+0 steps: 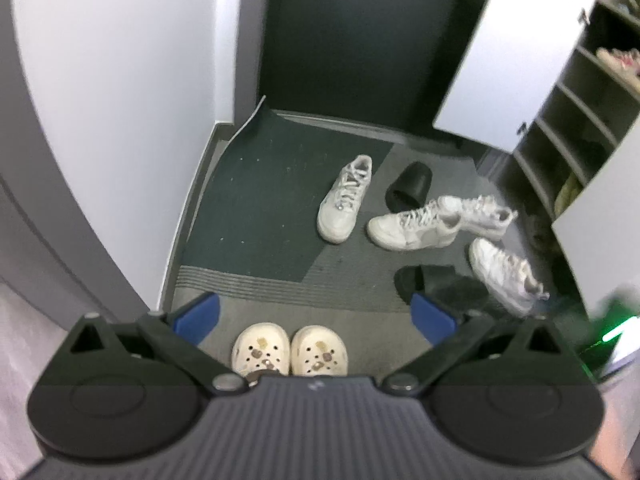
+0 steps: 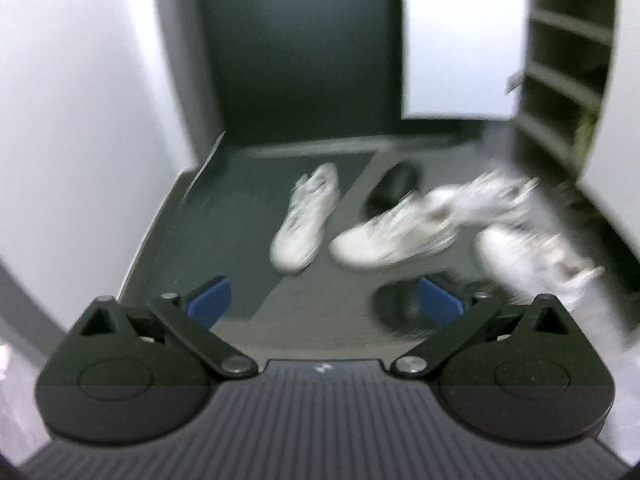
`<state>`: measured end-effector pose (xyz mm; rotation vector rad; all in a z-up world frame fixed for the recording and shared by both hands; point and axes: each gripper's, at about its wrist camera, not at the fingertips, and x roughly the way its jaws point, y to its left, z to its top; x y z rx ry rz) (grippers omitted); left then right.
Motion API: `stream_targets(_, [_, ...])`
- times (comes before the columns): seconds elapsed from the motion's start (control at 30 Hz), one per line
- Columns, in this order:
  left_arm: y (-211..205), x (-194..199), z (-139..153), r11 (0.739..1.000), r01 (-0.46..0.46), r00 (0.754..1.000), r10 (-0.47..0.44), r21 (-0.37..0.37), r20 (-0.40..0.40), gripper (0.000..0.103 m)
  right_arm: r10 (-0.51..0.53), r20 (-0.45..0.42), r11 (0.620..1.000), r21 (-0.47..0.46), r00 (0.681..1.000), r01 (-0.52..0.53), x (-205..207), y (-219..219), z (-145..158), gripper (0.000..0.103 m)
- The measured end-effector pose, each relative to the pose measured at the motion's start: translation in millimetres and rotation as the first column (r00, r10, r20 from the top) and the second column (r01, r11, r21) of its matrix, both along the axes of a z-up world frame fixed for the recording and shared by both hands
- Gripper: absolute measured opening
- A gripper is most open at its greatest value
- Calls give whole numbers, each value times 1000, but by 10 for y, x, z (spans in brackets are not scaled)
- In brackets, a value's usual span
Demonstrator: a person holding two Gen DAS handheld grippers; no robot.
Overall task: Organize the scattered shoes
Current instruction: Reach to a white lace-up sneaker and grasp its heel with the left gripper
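Several white sneakers lie scattered on the entry floor: one (image 1: pixel 346 200) at the dark mat's edge, one (image 1: pixel 412 226) to its right with another (image 1: pixel 486 214) behind it, and one (image 1: pixel 506 274) nearer the cabinet. Two black slippers lie among them, one (image 1: pixel 410 188) at the back, one (image 1: pixel 440 284) in front. My left gripper (image 1: pixel 316 316) hangs open above the floor, holding nothing. My right gripper (image 2: pixel 326 300) is also open and empty, high above the blurred sneakers (image 2: pixel 306 216) (image 2: pixel 392 236) (image 2: pixel 532 264).
A person's feet in cream clogs (image 1: pixel 290 350) stand just below the left gripper. An open shoe cabinet (image 1: pixel 572 120) with shelves and white doors (image 1: pixel 508 52) stands at the right. A dark door (image 1: pixel 360 32) closes the back, white walls the left.
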<state>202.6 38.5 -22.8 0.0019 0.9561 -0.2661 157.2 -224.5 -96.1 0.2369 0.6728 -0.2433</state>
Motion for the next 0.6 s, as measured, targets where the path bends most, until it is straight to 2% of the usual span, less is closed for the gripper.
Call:
stream_targets(0.1, [-59,46,-44,998,51,999,-51,44,-7,103,-24,67,993,116,997,16,-319,-215,547,103])
stream_targets(0.23, [-204,176,-33,986,113,993,-115,123,2,103,-32,154,978,207,988,-1,-806,-365,890,103])
stream_targets(0.33, [-416,394,-76,982,124,992,-125,141,-3,103,-83,217,980,192,973,41,-1092,-339,946,103])
stream_targets(0.4, [-577,583,-180,981,128,991,-130,146,4,103,-74,249,981,192,966,26,-1175,-297,914,103])
stream_targets(0.6, [-1078,1179,-670,969,168,985,-170,180,0,103,-22,251,963,265,968,-47,-1225,-235,858,103])
